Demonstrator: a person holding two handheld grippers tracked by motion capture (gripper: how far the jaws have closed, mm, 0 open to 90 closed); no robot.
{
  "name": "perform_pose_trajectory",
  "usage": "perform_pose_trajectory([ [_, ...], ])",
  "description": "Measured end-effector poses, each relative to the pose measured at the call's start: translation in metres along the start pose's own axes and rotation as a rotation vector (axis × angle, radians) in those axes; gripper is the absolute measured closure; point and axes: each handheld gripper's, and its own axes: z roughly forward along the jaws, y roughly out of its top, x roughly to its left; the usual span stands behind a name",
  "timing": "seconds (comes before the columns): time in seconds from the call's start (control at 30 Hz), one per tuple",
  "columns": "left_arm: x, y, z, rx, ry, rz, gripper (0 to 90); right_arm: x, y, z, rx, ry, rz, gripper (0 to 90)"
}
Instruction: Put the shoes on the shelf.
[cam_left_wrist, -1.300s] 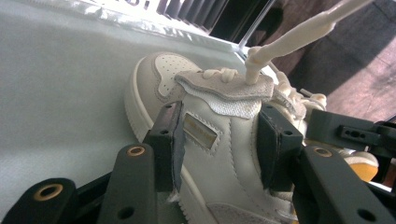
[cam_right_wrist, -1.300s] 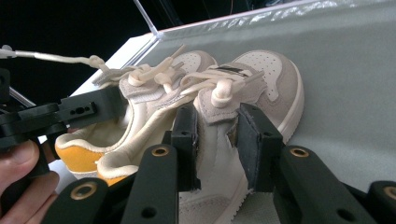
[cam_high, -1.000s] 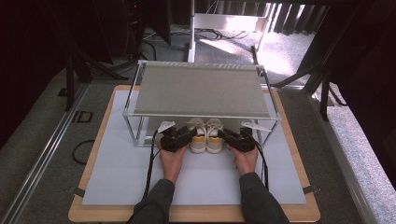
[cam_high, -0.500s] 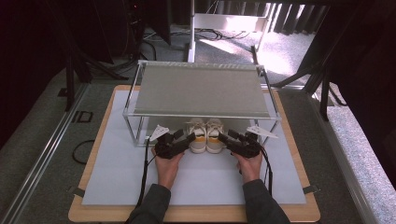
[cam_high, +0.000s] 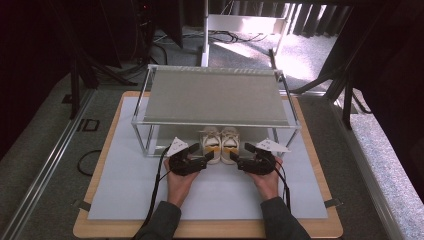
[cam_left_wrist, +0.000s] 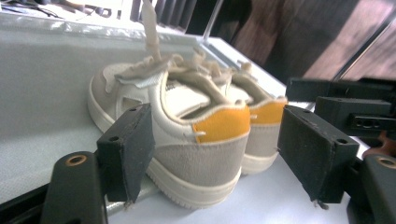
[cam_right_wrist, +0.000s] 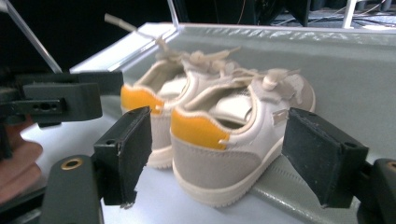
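Left gripper (cam_high: 204, 161) first: we find its jaws spread wide, having just been opening, w/ the heel of the left shoe (cam_left_wrist: 187, 135) framed between the pads but not pressed; in the left gripper view a clear gap shows on each side of the heel. Right gripper (cam_high: 237, 161): same finding, jaws wide apart and just been opening, the right shoe (cam_right_wrist: 233, 140) standing between the pads w/ no contact. Neither pad grips anything.

Both grippers sit low at the front edge of the rack (cam_high: 145, 112), approx. level w/ the table, pointing at the shoes from either side. We note a hand behind each gripper, dark sleeves entering from the bottom of the high view, cables trailing back along the forearms.

Shoes: a small white pair w/ orange heel tabs and loose laces, side by side and touching or nearly so, heels toward the person, toes under the rack's mesh top. They stand on the grey mat (cam_high: 120, 200), which lies on a wooden board (cam_high: 210, 231).
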Motion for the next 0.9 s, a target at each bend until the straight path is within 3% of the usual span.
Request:
perform_pose_trajectory([
  [0.13,-0.005,-0.002,0.006,0.064,0.025,0.059,25.2,0.004,-0.003,0.004,0.027,-0.022,-0.040,22.4],
  [0.27,-0.007,-0.003,0.014,0.109,0.039,0.087,23.5,0.002,-0.008,0.009,0.055,-0.024,-0.042,21.8],
  [0.37,-0.004,-0.002,0.018,0.142,0.046,0.076,22.2,-0.001,-0.011,0.015,0.088,-0.025,-0.030,22.0],
  [0.47,-0.003,-0.002,0.021,0.167,0.062,0.092,22.1,-0.002,-0.012,0.019,0.097,-0.027,-0.026,22.0],
  [0.57,-0.004,-0.002,0.023,0.175,0.069,0.096,22.1,-0.002,-0.012,0.024,0.119,-0.031,-0.044,21.9],
  [0.7,-0.001,-0.001,0.028,0.217,0.079,0.095,22.1,-0.003,-0.014,0.028,0.123,-0.027,-0.036,23.6],
  [0.9,-0.003,0.001,0.029,0.231,0.088,0.103,24.2,-0.003,-0.014,0.029,0.119,-0.015,-0.029,27.1],
])
